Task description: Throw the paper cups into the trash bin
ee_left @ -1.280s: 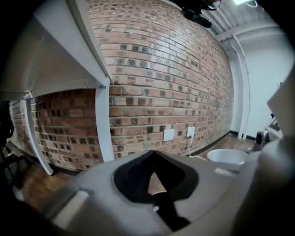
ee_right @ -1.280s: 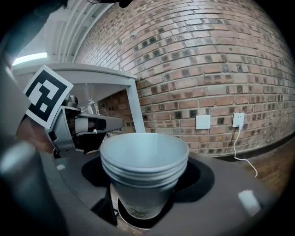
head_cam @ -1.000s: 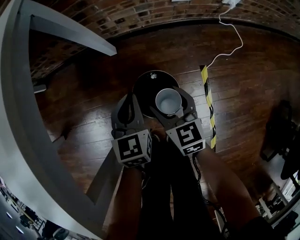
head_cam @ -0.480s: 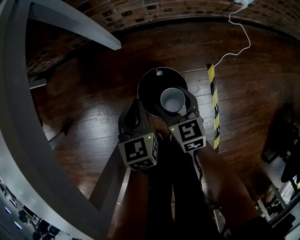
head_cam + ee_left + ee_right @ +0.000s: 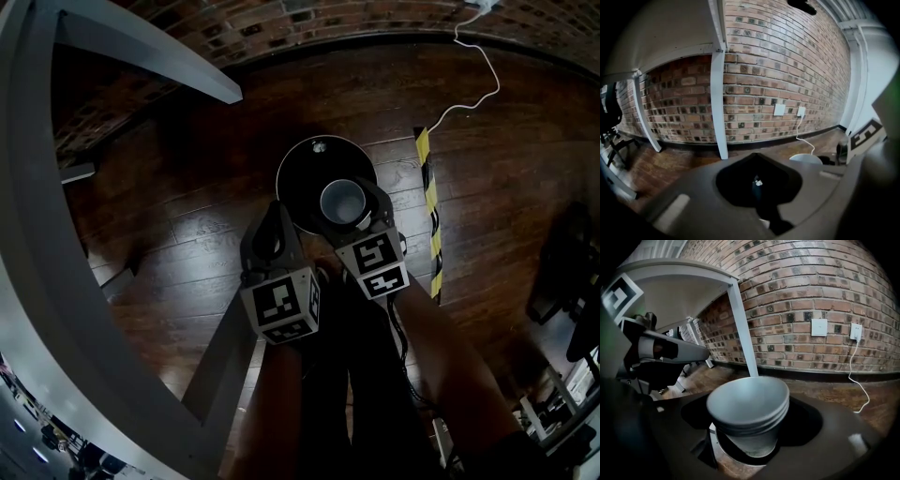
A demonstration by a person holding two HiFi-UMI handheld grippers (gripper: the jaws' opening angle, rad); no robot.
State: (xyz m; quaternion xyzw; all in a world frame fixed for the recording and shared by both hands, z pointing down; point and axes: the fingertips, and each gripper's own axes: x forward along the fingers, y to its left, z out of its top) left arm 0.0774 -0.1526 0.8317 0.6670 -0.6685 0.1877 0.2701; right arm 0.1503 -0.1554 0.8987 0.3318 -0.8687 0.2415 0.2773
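A stack of white paper cups point(image 5: 342, 199) hangs over the mouth of the round black trash bin point(image 5: 298, 165) on the wooden floor. My right gripper point(image 5: 345, 208) has a finger on each side of the stack. Its jaws have just been opening, and the cups point(image 5: 749, 408) sit tilted and blurred between them, apparently loose. My left gripper point(image 5: 277, 204) is beside it at the bin's near left edge, shut with nothing in it. In the left gripper view the closed fingertips point(image 5: 754, 155) point over the dark bin, with the cups' rim point(image 5: 806, 159) at the right.
A grey table frame point(image 5: 141, 56) runs along the left. A white cable point(image 5: 478, 84) leads to wall sockets point(image 5: 819, 327) on the brick wall. A yellow-black striped strip point(image 5: 427, 206) lies on the floor right of the bin. A small white scrap point(image 5: 319, 145) lies in the bin.
Both grippers have sunk towards the bin. The cups now sit lower and look smaller over the bin's mouth, and the right jaws stand a little wider.
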